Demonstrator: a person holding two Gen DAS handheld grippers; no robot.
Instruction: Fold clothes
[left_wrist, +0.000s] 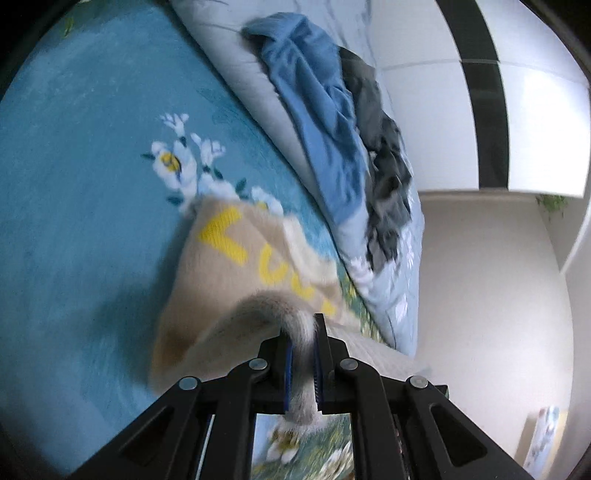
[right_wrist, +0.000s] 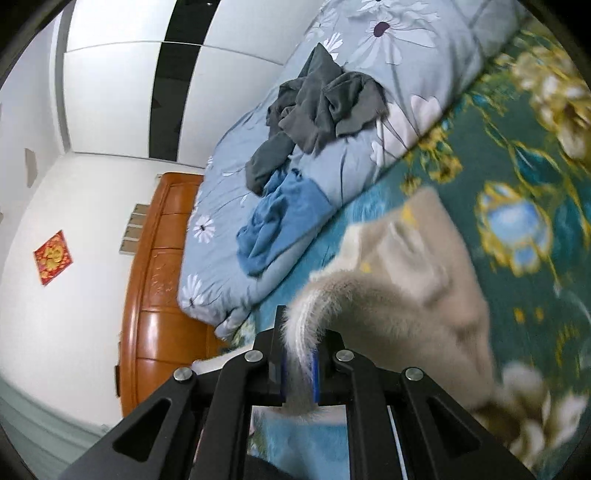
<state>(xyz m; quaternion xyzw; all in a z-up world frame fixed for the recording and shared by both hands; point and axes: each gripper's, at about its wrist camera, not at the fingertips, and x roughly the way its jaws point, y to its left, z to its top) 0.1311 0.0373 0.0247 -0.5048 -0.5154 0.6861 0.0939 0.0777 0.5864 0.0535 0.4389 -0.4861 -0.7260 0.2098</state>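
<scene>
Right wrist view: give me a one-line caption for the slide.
Right gripper pinches an edge of the beige sweater above the teal floral blanket, with grey and blue clothes heaped behind.

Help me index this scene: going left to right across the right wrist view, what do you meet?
Red wall decoration → wooden headboard → blue garment lying on the floral duvet → beige sweater gripped in the right tongs → teal floral blanket.
</scene>
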